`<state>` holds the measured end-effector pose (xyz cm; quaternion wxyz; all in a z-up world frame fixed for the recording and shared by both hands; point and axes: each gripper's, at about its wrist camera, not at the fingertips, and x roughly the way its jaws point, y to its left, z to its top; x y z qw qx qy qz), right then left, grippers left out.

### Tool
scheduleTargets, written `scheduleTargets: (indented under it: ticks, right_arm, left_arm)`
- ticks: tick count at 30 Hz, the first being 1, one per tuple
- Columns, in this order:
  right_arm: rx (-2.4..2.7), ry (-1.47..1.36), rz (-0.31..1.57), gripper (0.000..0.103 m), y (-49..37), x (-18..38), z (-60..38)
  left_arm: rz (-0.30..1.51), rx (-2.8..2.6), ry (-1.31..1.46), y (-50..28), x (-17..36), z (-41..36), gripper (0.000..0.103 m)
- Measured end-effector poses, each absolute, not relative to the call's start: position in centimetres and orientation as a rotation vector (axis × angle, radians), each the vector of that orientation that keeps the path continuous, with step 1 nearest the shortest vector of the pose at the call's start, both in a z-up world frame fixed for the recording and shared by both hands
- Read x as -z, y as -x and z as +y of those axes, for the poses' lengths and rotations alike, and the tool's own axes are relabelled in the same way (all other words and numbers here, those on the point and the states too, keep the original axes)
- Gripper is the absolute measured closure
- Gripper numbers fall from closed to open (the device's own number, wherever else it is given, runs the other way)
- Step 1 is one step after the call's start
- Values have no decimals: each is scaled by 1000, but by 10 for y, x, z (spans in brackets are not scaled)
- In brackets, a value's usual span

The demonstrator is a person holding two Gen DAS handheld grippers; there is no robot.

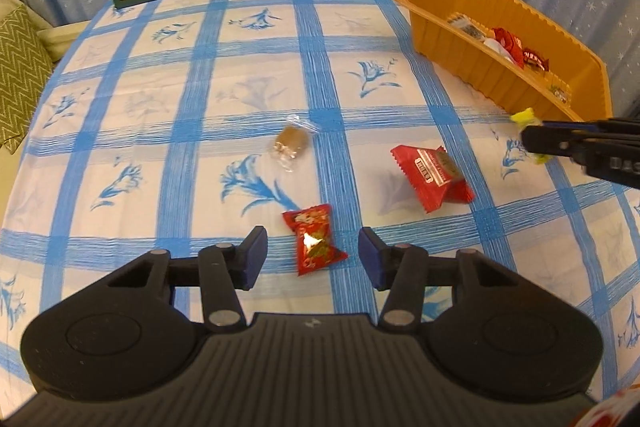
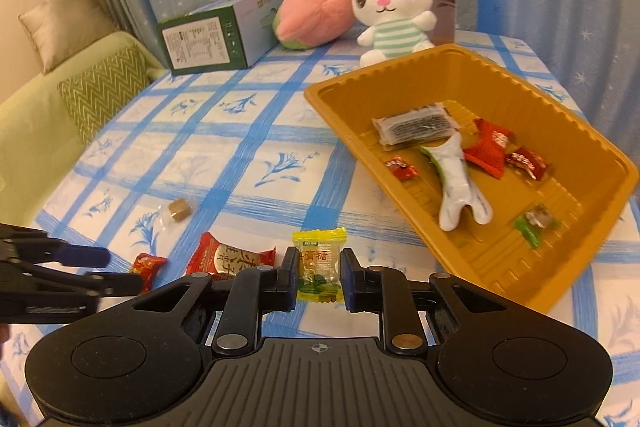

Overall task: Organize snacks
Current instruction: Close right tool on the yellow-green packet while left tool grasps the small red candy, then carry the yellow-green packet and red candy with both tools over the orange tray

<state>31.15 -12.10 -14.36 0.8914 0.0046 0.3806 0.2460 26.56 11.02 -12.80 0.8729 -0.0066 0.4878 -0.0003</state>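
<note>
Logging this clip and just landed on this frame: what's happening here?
A person with a gripper in each hand is sorting snacks into an orange tray. The right gripper is shut on a yellow candy, near the tray, which already holds several wrapped snacks. The left gripper is open around a small red candy lying on the checked tablecloth, pads not touching it. A larger red packet and a brown candy lie loose on the cloth.

Glossy crinkled red candy wrapper [image 1: 316, 239], smooth orange plastic tray [image 2: 596, 163] (ribbed walls), matt printed cloth tablecloth [image 1: 256, 39], fluffy plush rabbit [image 2: 394, 9]
</note>
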Motion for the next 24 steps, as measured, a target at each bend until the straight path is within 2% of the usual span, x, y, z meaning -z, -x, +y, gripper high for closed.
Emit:
scheduleTargets:
  ticks: [8,10,24]
  right_arm:
    - [-476,-38,792,81,-299,139,-140]
    - [-472,-41,796,81,-297,139,-143]
    - [-473,-78,798,81,-283,131,-158]
  left_arm:
    - [1065,-12,13,-283,144,109,72]
    - [1073,-8,11,-284,146,108,80]
    - [1006,7,8,-264,120,107,84]
